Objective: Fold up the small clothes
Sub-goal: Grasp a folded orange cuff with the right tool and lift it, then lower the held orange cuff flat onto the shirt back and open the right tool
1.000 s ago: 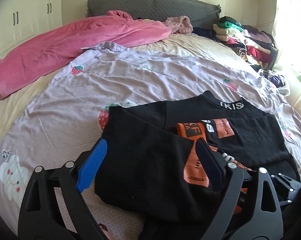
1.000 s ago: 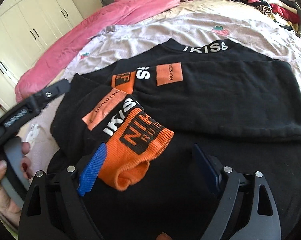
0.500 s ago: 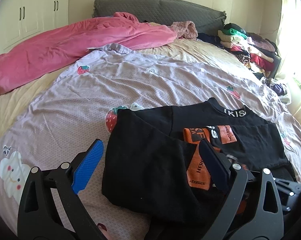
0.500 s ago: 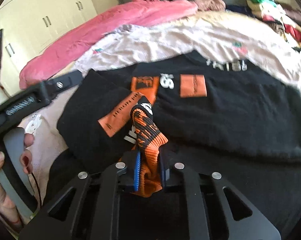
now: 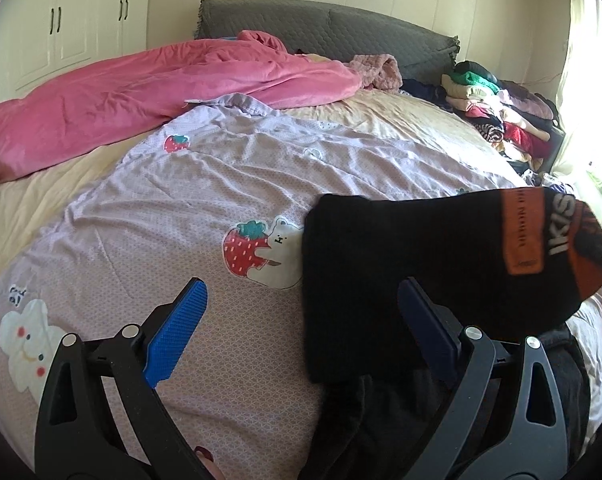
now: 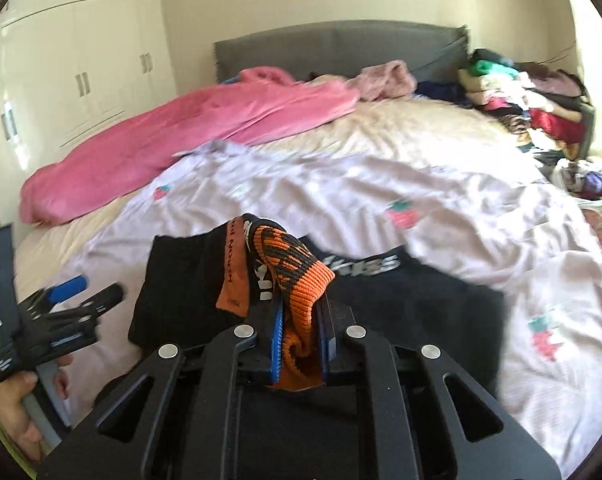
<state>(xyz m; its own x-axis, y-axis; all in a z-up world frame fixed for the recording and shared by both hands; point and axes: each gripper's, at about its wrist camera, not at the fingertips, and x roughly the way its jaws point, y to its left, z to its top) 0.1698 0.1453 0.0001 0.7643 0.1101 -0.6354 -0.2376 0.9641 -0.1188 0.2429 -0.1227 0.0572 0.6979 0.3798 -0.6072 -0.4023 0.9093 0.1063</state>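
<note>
A black sweater [image 6: 421, 312] with orange patches and white lettering lies on the lilac sheet [image 5: 221, 184]. My right gripper [image 6: 299, 320] is shut on the sweater's orange knit cuff [image 6: 297, 276] and holds it raised off the bed. The black sleeve [image 5: 401, 264] hangs from that cuff, stretched out in the air across the left wrist view. My left gripper [image 5: 301, 292] stands open low over the sheet, with its right finger in front of the hanging sleeve and nothing between its pads. In the right wrist view the left gripper [image 6: 89, 292] is at the far left, held by a hand [image 6: 13, 412].
A pink duvet [image 5: 161, 92] lies bunched along the far left of the bed. A pile of mixed clothes [image 5: 501, 116] sits at the far right by the grey headboard [image 5: 321, 28]. White wardrobe doors [image 6: 81, 64] stand on the left.
The right gripper closed on the orange cuff and rose, pulling the sleeve up off the sweater. The left gripper stayed open and nearly in place.
</note>
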